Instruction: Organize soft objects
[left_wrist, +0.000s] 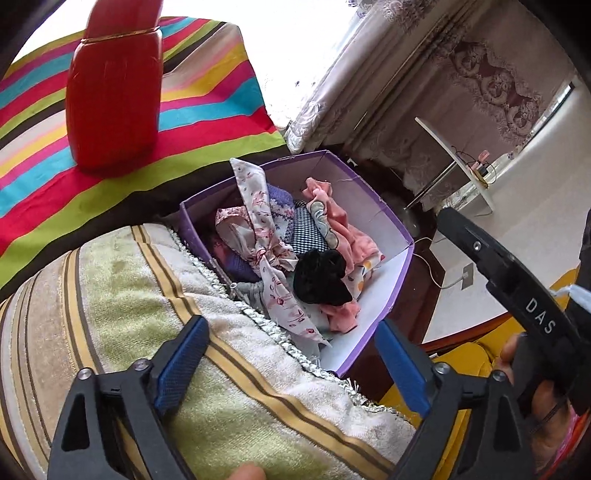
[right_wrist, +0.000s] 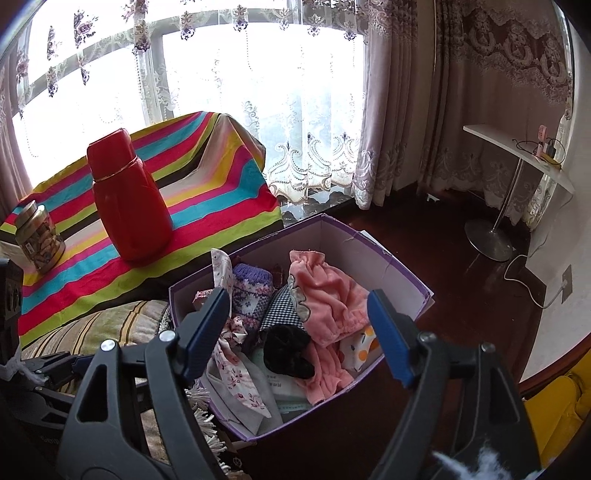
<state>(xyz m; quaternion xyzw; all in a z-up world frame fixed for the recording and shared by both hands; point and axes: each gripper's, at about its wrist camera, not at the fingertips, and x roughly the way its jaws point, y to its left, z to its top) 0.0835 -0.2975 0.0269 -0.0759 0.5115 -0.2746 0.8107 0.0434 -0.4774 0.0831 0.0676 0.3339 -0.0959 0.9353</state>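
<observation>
A purple cardboard box (left_wrist: 391, 291) (right_wrist: 402, 266) holds a heap of soft things: a pink cloth (left_wrist: 332, 218) (right_wrist: 328, 295), a black velvet piece (left_wrist: 321, 277) (right_wrist: 288, 350), a floral scarf (left_wrist: 266, 236) (right_wrist: 236, 365), a knitted purple sock (right_wrist: 251, 284) and a checked cloth (right_wrist: 282, 310). My left gripper (left_wrist: 291, 365) is open and empty, above the striped cushion (left_wrist: 147, 295) just short of the box. My right gripper (right_wrist: 299, 332) is open and empty, hovering over the box. Its body shows in the left wrist view (left_wrist: 509, 273).
A red thermos (left_wrist: 114, 99) (right_wrist: 129, 199) stands on a striped tablecloth (left_wrist: 207, 110) (right_wrist: 207, 192) behind the box. A glass jar (right_wrist: 37, 236) stands left of it. A white side table (right_wrist: 517, 155) and dark wood floor (right_wrist: 443, 240) lie to the right.
</observation>
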